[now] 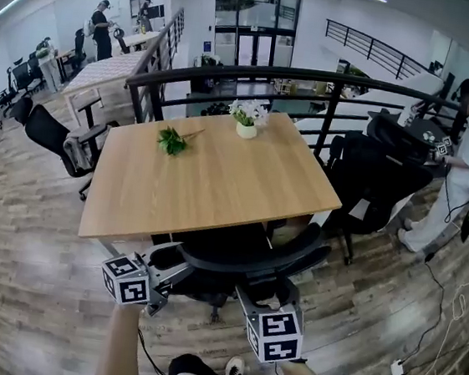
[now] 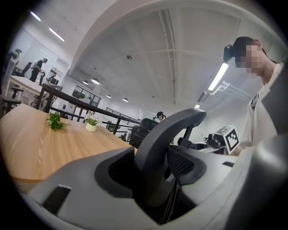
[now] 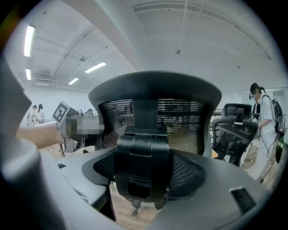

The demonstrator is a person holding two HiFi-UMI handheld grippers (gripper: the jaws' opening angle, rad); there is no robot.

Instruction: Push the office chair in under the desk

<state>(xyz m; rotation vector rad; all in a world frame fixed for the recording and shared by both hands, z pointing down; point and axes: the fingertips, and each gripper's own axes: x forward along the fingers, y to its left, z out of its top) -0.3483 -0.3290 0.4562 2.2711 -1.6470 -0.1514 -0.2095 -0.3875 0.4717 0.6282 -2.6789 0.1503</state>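
While the left tool (image 1: 177,262) and right tool (image 1: 266,295), wide open, straddle the office chair (image 1: 248,250) without clamping it, both forearms (image 1: 121,346) reach toward it.

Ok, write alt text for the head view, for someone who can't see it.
Seen from above, a black office chair sits partly under a wooden desk, with the left gripper and right gripper at its back. A potted flower and a green sprig rest on the desk.
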